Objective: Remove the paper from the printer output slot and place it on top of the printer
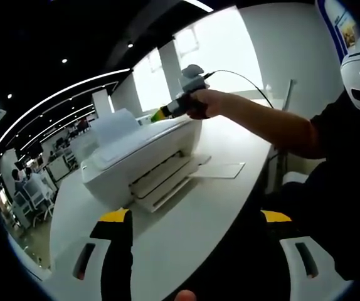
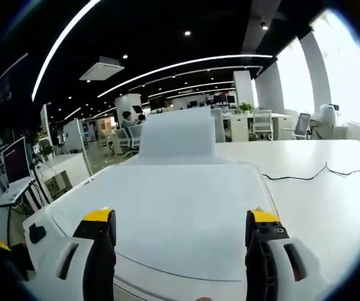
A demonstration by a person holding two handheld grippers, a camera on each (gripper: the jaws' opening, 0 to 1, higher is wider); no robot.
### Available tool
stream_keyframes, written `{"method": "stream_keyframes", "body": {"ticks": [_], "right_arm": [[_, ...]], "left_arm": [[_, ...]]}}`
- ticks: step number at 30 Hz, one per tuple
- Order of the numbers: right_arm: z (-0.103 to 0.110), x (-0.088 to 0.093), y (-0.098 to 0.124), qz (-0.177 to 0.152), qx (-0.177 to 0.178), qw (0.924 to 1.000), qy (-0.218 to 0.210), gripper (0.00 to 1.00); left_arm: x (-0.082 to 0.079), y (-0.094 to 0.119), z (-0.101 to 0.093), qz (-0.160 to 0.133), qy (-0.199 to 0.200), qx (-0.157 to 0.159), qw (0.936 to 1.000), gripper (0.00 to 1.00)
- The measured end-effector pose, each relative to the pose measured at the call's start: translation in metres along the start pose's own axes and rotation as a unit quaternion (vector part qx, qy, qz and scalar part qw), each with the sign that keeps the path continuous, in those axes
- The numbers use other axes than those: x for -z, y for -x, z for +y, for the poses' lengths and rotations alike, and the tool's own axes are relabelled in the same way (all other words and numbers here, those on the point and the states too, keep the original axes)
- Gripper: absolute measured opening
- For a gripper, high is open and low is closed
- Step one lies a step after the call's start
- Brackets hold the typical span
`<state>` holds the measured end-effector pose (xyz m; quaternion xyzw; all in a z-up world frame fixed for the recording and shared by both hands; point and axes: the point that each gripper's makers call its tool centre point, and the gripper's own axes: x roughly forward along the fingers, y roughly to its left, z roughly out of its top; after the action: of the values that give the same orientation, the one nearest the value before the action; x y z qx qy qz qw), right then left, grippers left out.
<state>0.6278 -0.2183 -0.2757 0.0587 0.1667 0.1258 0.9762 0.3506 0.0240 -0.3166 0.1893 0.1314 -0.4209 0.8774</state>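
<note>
Two hand-held grippers are at work. The left hand-held gripper [image 1: 192, 241] hangs back over the worktop [image 1: 224, 200] with its jaws spread and nothing between them, facing the printer [image 1: 139, 160] from the front. The right hand-held gripper [image 2: 179, 235] hovers above the printer's top [image 2: 174, 200], jaws likewise apart and empty; in the left gripper view it [image 1: 179, 106] reaches in over the printer's far edge on an outstretched arm [image 1: 268, 122].

Paper: I cannot pick out a separate sheet. A pale flat piece [image 1: 221, 169] lies beyond the output slot [image 1: 161, 185], yet whether that is paper or the tray extension is unclear. The upright white panel [image 2: 177, 135] at the back looks like the input support.

If a sheet is yet to be drawn, I judge it best to approach the slot low and level, pinch the nearest edge and draw straight outward, then lay it flat on the lid.

No brand, label or legible writing shows on the printer.
</note>
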Motion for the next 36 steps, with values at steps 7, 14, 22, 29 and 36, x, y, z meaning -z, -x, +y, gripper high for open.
{"method": "stream_keyframes", "body": {"ticks": [7, 14, 22, 29, 36], "right_arm": [[-0.0025, 0.0043, 0.0004, 0.007, 0.005, 0.9999, 0.007, 0.83], [0.0002, 0.0025, 0.0019, 0.003, 0.003, 1.0000, 0.008, 0.84], [0.0016, 0.0041, 0.0008, 0.007, 0.001, 0.9999, 0.010, 0.87], [0.0032, 0.0056, 0.0003, 0.009, 0.002, 0.9999, 0.013, 0.89], [0.0016, 0.0014, 0.0012, 0.001, 0.006, 0.9999, 0.015, 0.90]], "left_arm": [[-0.0005, 0.0004, -0.0005, -0.001, -0.001, 0.000, 1.0000, 0.84], [-0.0001, -0.0002, -0.0010, 0.000, -0.001, 0.001, 1.0000, 0.84], [0.0003, -0.0003, -0.0010, 0.001, -0.001, 0.001, 1.0000, 0.84], [0.0006, -0.0002, -0.0015, 0.001, -0.001, 0.002, 1.0000, 0.84], [0.0000, 0.0000, -0.0010, -0.001, 0.000, 0.001, 1.0000, 0.84]]}}
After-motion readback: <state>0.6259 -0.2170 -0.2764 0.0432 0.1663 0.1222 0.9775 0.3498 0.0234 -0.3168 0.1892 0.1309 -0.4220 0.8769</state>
